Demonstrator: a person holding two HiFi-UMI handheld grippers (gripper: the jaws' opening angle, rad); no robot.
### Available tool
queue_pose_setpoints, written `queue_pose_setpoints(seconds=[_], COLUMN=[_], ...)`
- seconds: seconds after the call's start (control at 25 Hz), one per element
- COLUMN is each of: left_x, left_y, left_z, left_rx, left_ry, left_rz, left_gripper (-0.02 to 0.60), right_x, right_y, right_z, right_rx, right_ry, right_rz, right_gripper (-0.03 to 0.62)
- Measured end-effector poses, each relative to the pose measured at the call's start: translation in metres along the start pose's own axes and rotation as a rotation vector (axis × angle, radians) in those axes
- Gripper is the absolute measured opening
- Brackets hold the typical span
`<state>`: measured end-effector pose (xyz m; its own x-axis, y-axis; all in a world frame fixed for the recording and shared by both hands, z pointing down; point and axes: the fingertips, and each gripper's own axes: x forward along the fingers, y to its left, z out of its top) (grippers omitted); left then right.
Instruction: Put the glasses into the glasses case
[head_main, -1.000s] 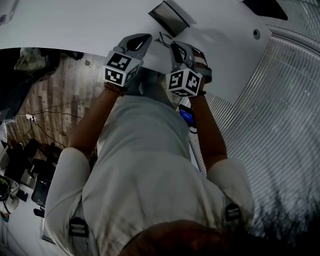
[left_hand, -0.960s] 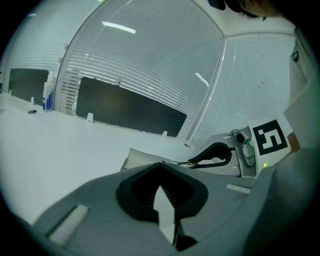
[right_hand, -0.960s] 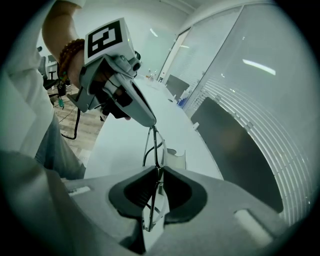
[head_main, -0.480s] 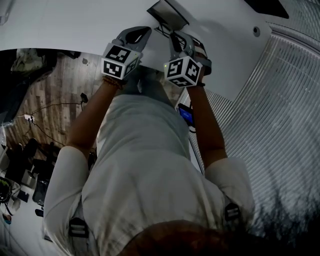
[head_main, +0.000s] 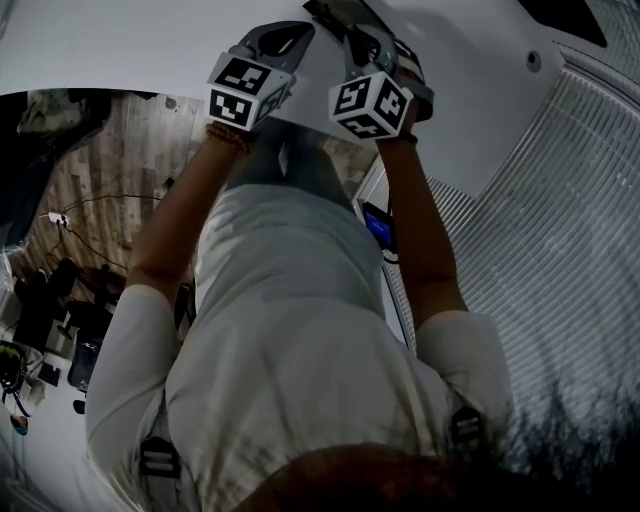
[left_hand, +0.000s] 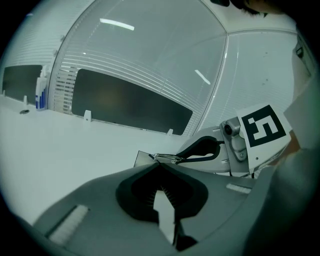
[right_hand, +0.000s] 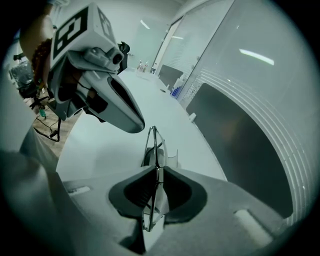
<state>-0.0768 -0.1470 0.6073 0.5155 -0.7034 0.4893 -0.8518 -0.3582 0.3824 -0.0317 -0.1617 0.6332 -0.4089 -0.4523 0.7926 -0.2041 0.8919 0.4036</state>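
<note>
My right gripper (right_hand: 156, 167) is shut on a pair of thin wire-framed glasses (right_hand: 154, 145), seen edge-on and standing up between the jaws. Just beyond them lies the open glasses case (right_hand: 170, 159) on the white table (right_hand: 110, 145). In the left gripper view the glasses (left_hand: 167, 158) hang at the tip of the right gripper (left_hand: 175, 159), with the case (left_hand: 141, 159) behind. My left gripper (left_hand: 159, 164) is shut with nothing in it, close beside the right one. From the head view both grippers (head_main: 285, 35) (head_main: 365, 35) reach over the table's near edge; the case (head_main: 322, 8) is cut by the top edge.
A dark panel (left_hand: 125, 105) and slatted blinds (head_main: 560, 230) run along the table's far side. Bottles (left_hand: 41, 92) stand far off on the table. A phone with a blue screen (head_main: 378, 228) sits below the table edge. Wooden floor (head_main: 110, 190) lies to the left.
Both grippers have moved forward over the table, away from the body and toward the case. The right one still holds the glasses.
</note>
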Motion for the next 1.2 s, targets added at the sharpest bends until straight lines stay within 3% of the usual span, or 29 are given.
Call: queue_pose_setpoints(seconds=[0.8, 1.2], left_x=[0.039, 0.046], left_y=[0.031, 0.036], left_z=[-0.011, -0.012], left_rx=[0.034, 0.035], left_ry=[0.061, 0.075], left_rz=[-0.022, -0.03], left_gripper=[0.001, 0.0], right_x=[0.064, 0.074], right_y=[-0.009, -0.013], right_z=[-0.022, -0.03], right_rx=[0.037, -0.016], right_ry=[0.133, 0.178], right_rz=[0.003, -0.036], right_gripper=[0.046, 0.046])
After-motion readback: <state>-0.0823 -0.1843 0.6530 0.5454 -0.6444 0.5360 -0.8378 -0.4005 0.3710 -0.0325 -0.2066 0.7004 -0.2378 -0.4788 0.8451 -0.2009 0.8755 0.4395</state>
